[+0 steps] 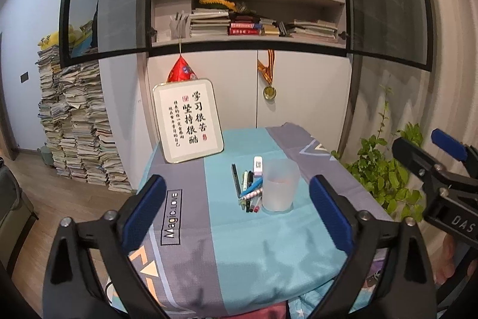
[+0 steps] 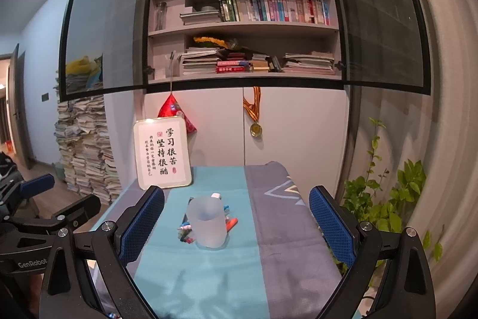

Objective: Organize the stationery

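Observation:
A frosted translucent cup (image 1: 280,185) stands upright on the cloth-covered table (image 1: 239,244). Several pens and markers (image 1: 249,189) lie in a pile just left of it, with a white eraser (image 1: 258,163) behind them. In the right wrist view the cup (image 2: 208,221) hides part of the pens (image 2: 186,230). My left gripper (image 1: 239,211) is open and empty, above the table's near edge. My right gripper (image 2: 236,226) is open and empty, short of the cup. It also shows at the right of the left wrist view (image 1: 430,151).
A framed calligraphy board (image 1: 189,123) leans against the cabinet at the table's back left. A medal (image 1: 269,91) and a red ornament (image 1: 182,71) hang on the cabinet. A green plant (image 1: 385,166) stands right of the table. Stacked books (image 1: 77,124) rise at the left.

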Demonstrator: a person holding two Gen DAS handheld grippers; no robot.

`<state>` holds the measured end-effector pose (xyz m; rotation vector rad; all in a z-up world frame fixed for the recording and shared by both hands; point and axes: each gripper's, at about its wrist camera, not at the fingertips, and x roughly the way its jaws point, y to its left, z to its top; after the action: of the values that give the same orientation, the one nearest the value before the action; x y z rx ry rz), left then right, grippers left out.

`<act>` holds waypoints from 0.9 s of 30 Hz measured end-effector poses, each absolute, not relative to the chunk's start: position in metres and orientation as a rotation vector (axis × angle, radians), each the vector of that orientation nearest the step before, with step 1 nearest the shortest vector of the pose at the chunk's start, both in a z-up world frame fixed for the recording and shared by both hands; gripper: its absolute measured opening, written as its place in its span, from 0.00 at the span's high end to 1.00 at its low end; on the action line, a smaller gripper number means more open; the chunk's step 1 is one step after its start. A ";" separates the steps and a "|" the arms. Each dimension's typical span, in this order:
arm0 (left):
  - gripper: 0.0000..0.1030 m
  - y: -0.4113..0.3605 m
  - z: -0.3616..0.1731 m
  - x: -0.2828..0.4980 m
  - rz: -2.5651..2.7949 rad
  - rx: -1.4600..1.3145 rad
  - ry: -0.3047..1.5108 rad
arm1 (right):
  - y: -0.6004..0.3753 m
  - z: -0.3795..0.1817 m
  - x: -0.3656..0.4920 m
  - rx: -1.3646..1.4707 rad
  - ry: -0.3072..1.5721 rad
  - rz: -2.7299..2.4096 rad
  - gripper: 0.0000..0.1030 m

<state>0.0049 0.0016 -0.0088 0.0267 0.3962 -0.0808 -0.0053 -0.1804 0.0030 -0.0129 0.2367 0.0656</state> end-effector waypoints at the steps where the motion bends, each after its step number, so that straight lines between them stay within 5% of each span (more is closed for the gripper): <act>1: 0.07 0.002 -0.010 0.006 -0.082 0.025 0.401 | -0.182 0.002 -0.004 -0.011 0.237 0.066 0.05; 27: 0.08 0.005 -0.009 0.017 -0.071 0.026 0.397 | -0.177 -0.016 0.009 -0.009 0.266 0.069 0.05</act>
<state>0.0169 0.0049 -0.0093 0.0257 0.3975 -0.0713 0.0092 -0.1771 -0.0162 -0.0095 0.2659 0.0693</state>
